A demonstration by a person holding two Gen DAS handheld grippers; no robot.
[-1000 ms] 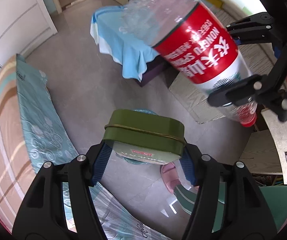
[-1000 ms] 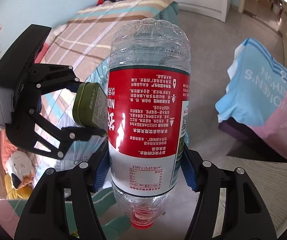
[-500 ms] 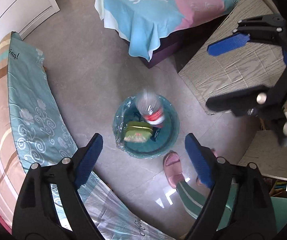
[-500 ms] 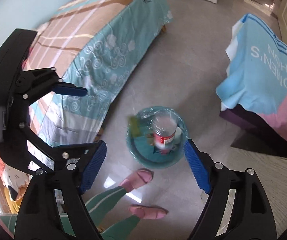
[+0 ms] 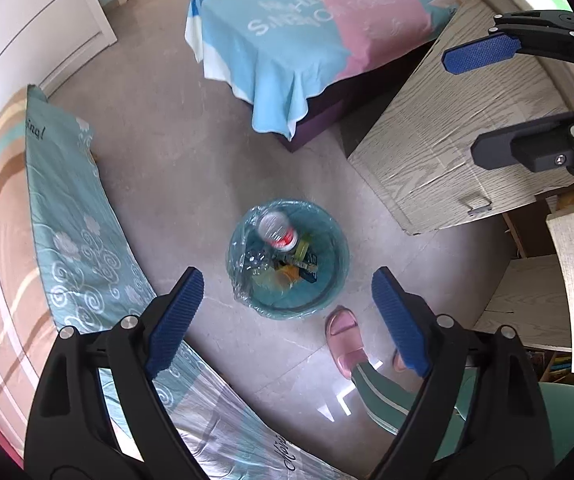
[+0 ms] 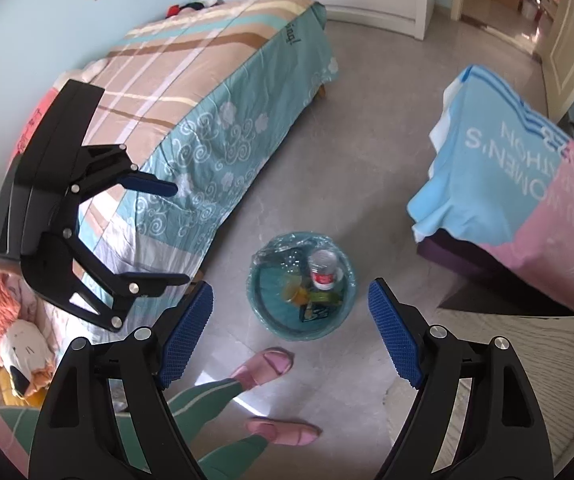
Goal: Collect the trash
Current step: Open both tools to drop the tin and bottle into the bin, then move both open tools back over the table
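Note:
On the floor below stands a round bin with a teal bag liner [image 5: 343, 258] [image 6: 253, 280]. A clear plastic bottle with a red label [image 5: 277, 230] [image 6: 324, 268] stands in it, bottom up. A green tin [image 5: 302, 249] [image 6: 321, 297] lies beside the bottle among other scraps. My left gripper [image 5: 287, 276] [image 6: 181, 233] hangs high over the bin, open, with nothing between its blue pads. My right gripper [image 6: 290, 287] [image 5: 461, 106] is beside it at the same height, also open and holding nothing.
A bed with a teal and striped cover [image 6: 207, 92] runs along one side of the bin. A low piece draped in a blue and pink cloth [image 5: 307, 32] and a wooden desk [image 5: 447, 140] stand on the other. A person's feet in pink slippers [image 6: 265, 364] are close to the bin.
Both grippers let go: the left dropped the green tin and the right dropped the bottle. Both items fell into the bin, and the jaws now stand wide.

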